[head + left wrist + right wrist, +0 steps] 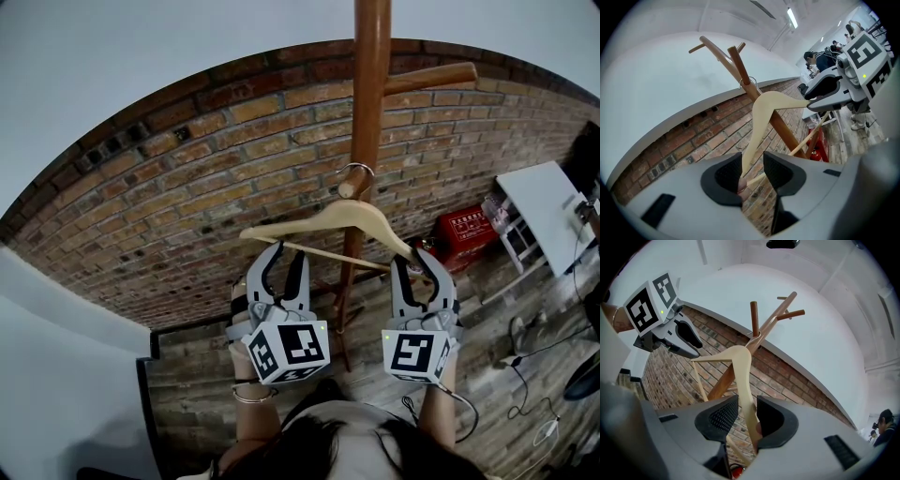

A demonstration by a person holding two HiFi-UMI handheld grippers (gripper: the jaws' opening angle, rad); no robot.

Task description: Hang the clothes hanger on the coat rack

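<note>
Hook of clothes hanger loops over a peg of the coat rack, apparently bearing its weight. Left gripper and right gripper bracket its 2 ends, fingers slightly apart, likely just steadying it level.

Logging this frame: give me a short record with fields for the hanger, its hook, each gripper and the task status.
hanger: wooden clothes hanger, roughly level in front of the coat rack
hook: metal hook looped over a rack peg
left gripper: jaws apart, hanger's left end between them, gap on one side
right gripper: jaws apart, hanger's right end resting against one jaw
status: hooked on; grippers not yet withdrawn
</note>
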